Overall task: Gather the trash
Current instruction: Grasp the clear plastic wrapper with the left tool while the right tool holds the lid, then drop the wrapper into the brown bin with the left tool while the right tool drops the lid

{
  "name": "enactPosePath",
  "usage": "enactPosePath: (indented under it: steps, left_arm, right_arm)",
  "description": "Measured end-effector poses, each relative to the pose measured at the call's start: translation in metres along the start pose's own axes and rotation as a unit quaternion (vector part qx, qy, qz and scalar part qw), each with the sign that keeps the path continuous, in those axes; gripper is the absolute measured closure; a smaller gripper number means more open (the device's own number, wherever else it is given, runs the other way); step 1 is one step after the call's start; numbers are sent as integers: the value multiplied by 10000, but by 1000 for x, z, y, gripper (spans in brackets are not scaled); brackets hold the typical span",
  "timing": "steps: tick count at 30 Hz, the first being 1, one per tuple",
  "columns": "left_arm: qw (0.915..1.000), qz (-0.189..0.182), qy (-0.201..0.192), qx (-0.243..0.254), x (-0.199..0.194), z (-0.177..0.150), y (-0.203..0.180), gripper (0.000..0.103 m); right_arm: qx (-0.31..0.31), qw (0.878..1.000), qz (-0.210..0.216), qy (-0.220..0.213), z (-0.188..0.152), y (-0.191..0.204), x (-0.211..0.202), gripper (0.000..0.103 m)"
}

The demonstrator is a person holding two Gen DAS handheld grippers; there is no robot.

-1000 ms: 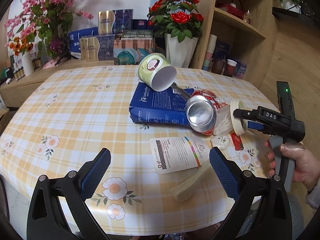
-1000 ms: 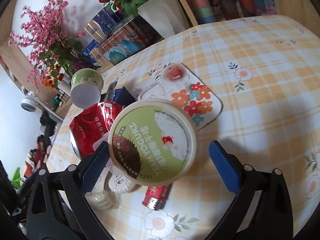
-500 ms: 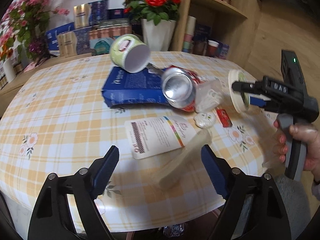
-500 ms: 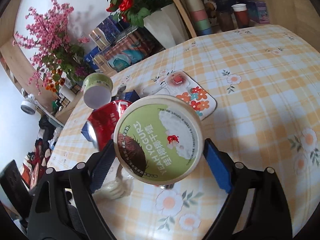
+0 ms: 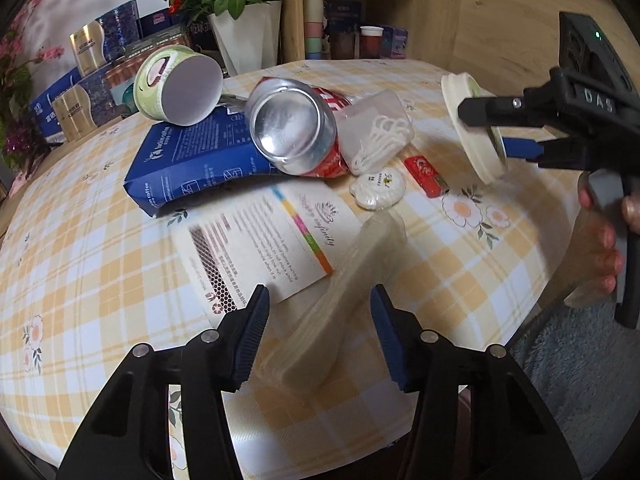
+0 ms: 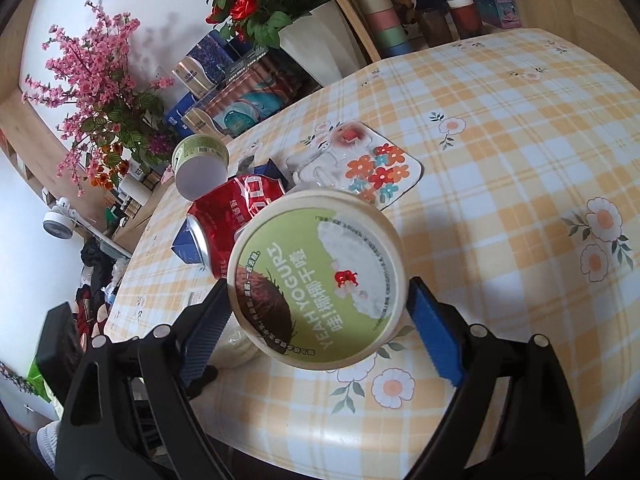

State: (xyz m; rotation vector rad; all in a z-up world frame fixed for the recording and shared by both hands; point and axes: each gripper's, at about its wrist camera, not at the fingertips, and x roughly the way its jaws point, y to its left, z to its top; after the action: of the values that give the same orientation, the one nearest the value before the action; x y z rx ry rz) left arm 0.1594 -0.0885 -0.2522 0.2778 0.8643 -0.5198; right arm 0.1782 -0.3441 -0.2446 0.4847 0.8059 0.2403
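Observation:
My right gripper [image 6: 318,312] is shut on a round green yogurt lid [image 6: 316,280] and holds it above the table's right edge; the lid also shows edge-on in the left wrist view [image 5: 474,128]. My left gripper [image 5: 318,332] is open, its jaws on either side of a pale translucent wrapper [image 5: 344,292] lying near the front edge. Beyond it lie a white printed pouch [image 5: 260,252], a blue coffee bag [image 5: 200,156], a crushed red can [image 5: 296,128], a green yogurt cup [image 5: 180,84], a clear packet [image 5: 376,128], a small round white sachet [image 5: 378,190] and a small red packet [image 5: 424,170].
The round table has a yellow checked cloth [image 5: 80,260]. A clear blister pack with orange flowers [image 6: 368,164] lies behind the can. A white vase of red roses [image 5: 244,28], boxes and a wooden shelf with cups [image 5: 316,20] stand behind the table.
My left gripper has moved forward and right, narrowed, and now straddles the pale wrapper. My right gripper has lifted the lid up and back from the pile toward the table's edge.

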Motion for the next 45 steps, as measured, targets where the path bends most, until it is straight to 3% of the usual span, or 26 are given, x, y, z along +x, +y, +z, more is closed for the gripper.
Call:
enactPosePath:
  steps: [1,3,6,22,35,45]
  left_arm:
    - [10000,15,18,35,2,-1,-1,53]
    - [10000,-36,-6,83,4,-5,-2,71]
    - [9999,-99,-48,7,2,-4,-1,90]
    - [9941,-261,-759,-723,-63,3,17,92]
    - [9794,-203,-1285,-1543,-146,-17,30,92]
    - [9680,-280,-1518,-1977,-194,-48,30,92]
  right_arm:
    - [-26,10000,-20,14,-1,1,0,17]
    - [-59,9999,-75,65,-1,3,2,17]
    - [-80,9999,-104,92,-2,7,1,17]
    - [-258,9996,-147,-38,-13,29,-21,17]
    - [-573,9980,-100,-250,-44,60,-54,17]
    - [-874,9961,36,-87,-87,90,-69,17]
